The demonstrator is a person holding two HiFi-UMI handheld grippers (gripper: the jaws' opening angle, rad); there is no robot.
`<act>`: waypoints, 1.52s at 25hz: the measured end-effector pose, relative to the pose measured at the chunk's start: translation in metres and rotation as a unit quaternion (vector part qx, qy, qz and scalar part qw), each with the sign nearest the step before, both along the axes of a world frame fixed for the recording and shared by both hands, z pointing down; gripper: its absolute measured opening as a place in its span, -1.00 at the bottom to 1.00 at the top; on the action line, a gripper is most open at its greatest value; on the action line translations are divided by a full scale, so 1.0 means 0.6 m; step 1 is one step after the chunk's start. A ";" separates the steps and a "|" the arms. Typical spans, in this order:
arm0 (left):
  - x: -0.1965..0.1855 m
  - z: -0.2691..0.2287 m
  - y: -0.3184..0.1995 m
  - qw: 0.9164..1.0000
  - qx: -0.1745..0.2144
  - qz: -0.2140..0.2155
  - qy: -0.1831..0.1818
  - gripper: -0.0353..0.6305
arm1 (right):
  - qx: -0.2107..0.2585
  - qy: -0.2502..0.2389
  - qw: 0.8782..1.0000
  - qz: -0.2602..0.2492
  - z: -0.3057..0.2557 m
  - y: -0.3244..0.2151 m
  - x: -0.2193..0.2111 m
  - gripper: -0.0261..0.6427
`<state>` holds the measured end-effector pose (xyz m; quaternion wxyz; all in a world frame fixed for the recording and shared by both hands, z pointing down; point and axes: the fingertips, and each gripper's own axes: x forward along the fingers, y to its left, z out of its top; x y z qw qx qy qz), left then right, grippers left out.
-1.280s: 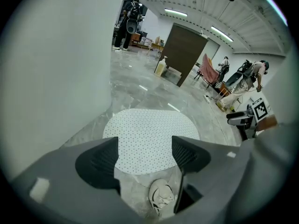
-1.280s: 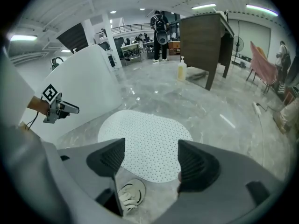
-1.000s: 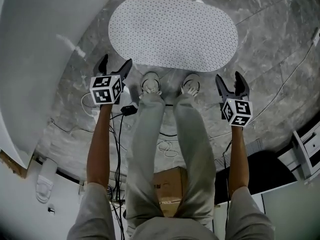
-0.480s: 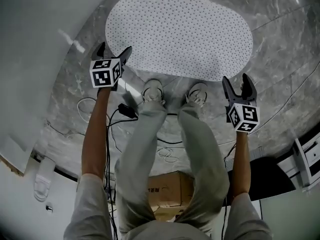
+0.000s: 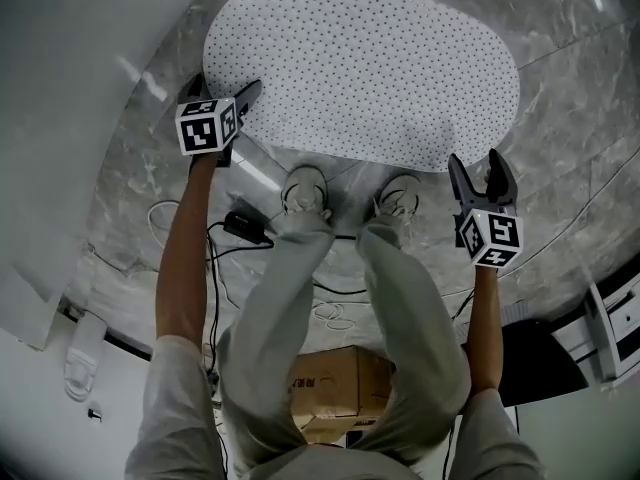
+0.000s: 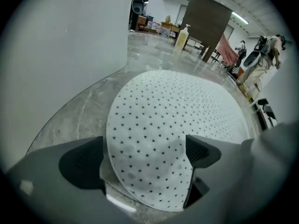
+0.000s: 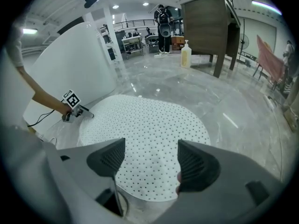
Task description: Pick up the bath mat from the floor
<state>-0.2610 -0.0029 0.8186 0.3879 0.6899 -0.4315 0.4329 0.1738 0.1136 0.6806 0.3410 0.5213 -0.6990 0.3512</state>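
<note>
The bath mat (image 5: 360, 63) is a white oval dotted with small holes, lying flat on the grey marble floor. My left gripper (image 5: 222, 90) hovers over the mat's near left end, its jaws wide and just opened further. In the left gripper view that end of the mat (image 6: 177, 120) lies below and between the pads of the left gripper (image 6: 142, 157), untouched. My right gripper (image 5: 476, 168) hangs just off the mat's near right edge, open and empty. From the right gripper view, the right gripper (image 7: 147, 164) frames the mat (image 7: 149, 134), and the left gripper (image 7: 72, 107) shows beyond it.
A white curved bathtub wall (image 5: 80, 88) rises at the left. The person's shoes (image 5: 305, 188) stand at the mat's near edge. Cables and a black box (image 5: 245, 226) lie on the floor behind, with a cardboard box (image 5: 335, 388). A dark cabinet (image 7: 210, 27) and a soap bottle (image 7: 186, 55) stand farther off.
Both grippers have come down toward the floor as the person bends. The left one has reached over the mat's left end, and its jaws stand wider.
</note>
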 end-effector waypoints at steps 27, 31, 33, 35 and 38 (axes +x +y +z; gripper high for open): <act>0.044 -0.007 0.023 0.999 0.006 0.004 -0.047 0.00 | 0.007 -0.008 1.000 -0.014 -0.004 -0.031 0.023 0.03; 0.056 -0.009 0.021 0.998 -0.005 0.027 -0.059 -0.32 | 0.005 -0.010 1.000 -0.004 0.003 -0.025 0.030 0.03; 0.063 -0.010 0.022 0.998 -0.008 0.036 -0.055 -0.51 | 0.003 -0.011 1.000 0.002 0.010 -0.020 0.030 0.03; 0.070 -0.012 0.025 0.998 -0.011 0.050 -0.047 -0.67 | 0.000 -0.013 1.000 0.010 0.019 -0.016 0.031 0.03; 0.074 -0.013 0.024 0.998 -0.012 0.045 -0.032 -0.73 | -0.007 -0.011 1.000 0.018 0.034 -0.008 0.040 0.03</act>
